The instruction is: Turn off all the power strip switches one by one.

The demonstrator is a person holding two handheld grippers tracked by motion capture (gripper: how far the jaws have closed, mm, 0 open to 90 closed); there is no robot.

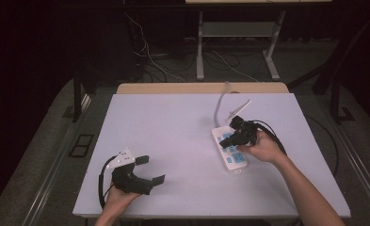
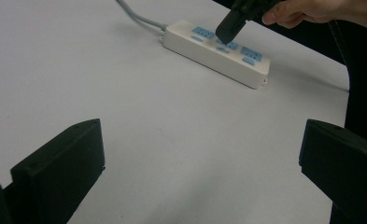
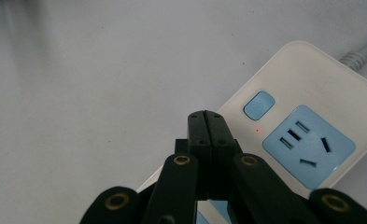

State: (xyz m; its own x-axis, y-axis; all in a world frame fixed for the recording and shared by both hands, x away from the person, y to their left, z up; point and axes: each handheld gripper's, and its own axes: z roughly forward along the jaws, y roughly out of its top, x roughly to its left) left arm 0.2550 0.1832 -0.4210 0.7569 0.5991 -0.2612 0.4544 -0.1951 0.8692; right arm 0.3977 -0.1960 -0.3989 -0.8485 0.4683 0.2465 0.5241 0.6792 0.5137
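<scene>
Here, job: the right gripper point(image 1: 237, 133) looks set to push a small blue button point(image 3: 259, 105) on the white power strip point(image 1: 229, 149), one button beside each blue socket point(image 3: 308, 146)
How to do it well: come straight down on the middle of one button, push softly, and stay off the socket holes
Watch out: a push from the side could make the strip slide on the table point(image 1: 173, 141)
Right gripper: jaws pressed tight together, holding nothing, tip just over the strip near its middle
Left gripper point(image 1: 147, 169): jaws wide apart, nothing in them, resting low at the near left of the table, well apart from the strip
Where the strip is: lying flat on the right side of the table
Which way it points: its long side runs from far to near, tilted a bit to the right; the grey cord point(image 1: 219, 106) comes out of the far end and goes off the back edge
</scene>
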